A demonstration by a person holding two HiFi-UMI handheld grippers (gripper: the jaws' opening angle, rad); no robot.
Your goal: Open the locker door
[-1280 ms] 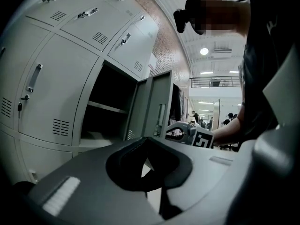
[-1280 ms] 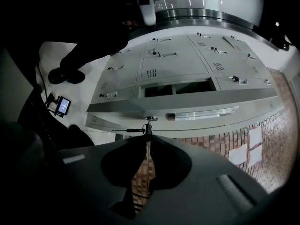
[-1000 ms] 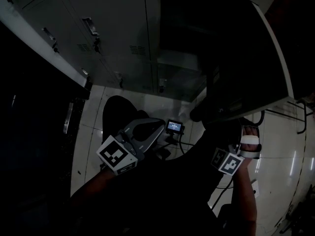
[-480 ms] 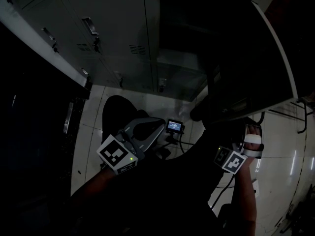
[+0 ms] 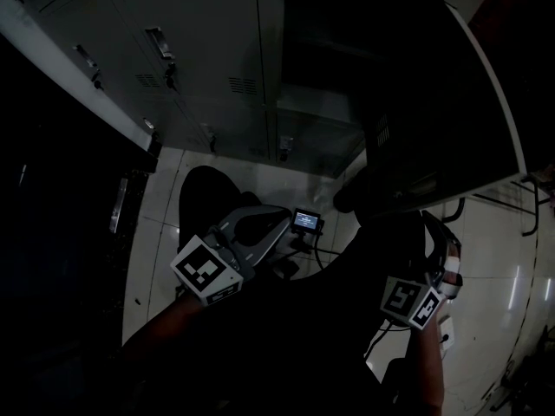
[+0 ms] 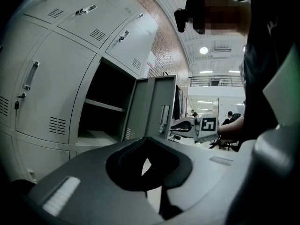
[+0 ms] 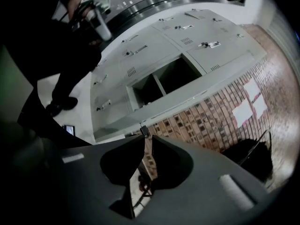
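Note:
The grey locker door (image 5: 434, 94) stands swung wide to the right of its dark, open compartment (image 5: 321, 50). In the left gripper view the door (image 6: 152, 107) hangs beside the shelf opening (image 6: 105, 107). My right gripper (image 5: 442, 254) hangs below the door's lower edge, apart from it. Its jaws (image 7: 146, 137) are opening, with a thin slit and nothing between them. My left gripper (image 5: 273, 224) is held low over the floor, pointing at the lockers. Its jaws (image 6: 143, 139) meet with nothing in them.
Closed grey lockers (image 5: 173, 50) with latch handles fill the wall left of the open one. A small lit screen (image 5: 306, 222) with cables lies on the pale tiled floor. A brick wall (image 7: 225, 111) adjoins the lockers. Dark frame legs (image 5: 533, 198) stand at the right.
The right gripper has dropped down and back from the door's lower edge towards my body. The door stays open. The left gripper has hardly moved.

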